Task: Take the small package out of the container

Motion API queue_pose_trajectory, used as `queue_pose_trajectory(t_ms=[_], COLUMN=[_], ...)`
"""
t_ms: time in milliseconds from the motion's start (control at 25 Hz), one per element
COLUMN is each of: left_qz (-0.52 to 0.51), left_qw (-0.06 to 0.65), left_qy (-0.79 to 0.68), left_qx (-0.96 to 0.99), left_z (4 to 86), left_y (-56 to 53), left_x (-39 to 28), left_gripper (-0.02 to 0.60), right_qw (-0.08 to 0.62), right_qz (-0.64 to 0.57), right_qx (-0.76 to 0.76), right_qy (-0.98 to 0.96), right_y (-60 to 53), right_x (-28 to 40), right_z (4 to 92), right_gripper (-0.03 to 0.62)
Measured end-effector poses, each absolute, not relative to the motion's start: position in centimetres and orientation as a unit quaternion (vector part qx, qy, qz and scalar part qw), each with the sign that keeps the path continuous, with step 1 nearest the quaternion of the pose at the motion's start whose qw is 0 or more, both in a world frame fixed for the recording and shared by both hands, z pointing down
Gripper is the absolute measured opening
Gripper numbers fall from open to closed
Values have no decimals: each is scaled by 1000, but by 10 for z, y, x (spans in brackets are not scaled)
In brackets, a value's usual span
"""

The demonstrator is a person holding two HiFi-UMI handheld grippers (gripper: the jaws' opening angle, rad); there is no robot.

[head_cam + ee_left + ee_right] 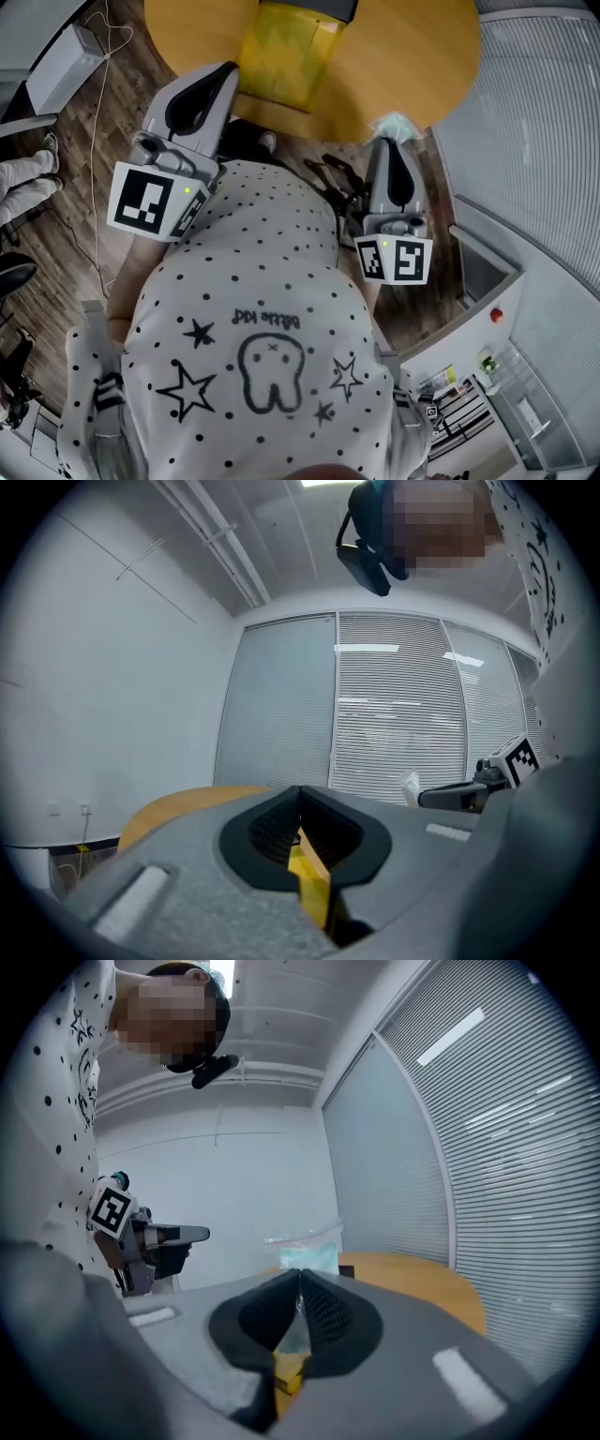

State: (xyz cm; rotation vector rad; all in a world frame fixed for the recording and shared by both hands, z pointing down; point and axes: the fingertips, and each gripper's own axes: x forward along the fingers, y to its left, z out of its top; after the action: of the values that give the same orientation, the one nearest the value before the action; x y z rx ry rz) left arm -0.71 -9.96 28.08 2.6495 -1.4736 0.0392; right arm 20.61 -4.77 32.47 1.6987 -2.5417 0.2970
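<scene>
Package [398,127] is already out of the container [281,47]. In the head view we see it as a small clear bag with pale teal contents, pinched at the tip of our right gripper [388,142]. It hangs over the round table's [422,56] near edge, well apart from the yellow container. Our left gripper [228,73] meets the container's left edge. In the left gripper view, the jaws are closed on a thin yellow wall, probably to steady the container. In the right gripper view, the jaws are pressed together on the package's lower edge. It stands upright above them, crinkled and see-through.
</scene>
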Motion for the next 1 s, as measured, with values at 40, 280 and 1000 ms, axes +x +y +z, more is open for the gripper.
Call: queue_pose_trajectory(t_ms=[40,280,1000], left_qz=[12,12,13], left_qw=[56,52,54], left_qy=[-485,-483,-485], left_qx=[873,874,873], left_z=[281,280,283], left_y=[-99,-100,-98], left_x=[-7,-9,-8], left_gripper=[11,11,9], right_qw=[35,33,32], right_qz=[97,100,101], right_qx=[553,554,561], right_qy=[-827,-826,-821], right_y=[-48,-48,-49], right_x=[206,203,208], right_z=[325,325,323], right_gripper=[5,5,5])
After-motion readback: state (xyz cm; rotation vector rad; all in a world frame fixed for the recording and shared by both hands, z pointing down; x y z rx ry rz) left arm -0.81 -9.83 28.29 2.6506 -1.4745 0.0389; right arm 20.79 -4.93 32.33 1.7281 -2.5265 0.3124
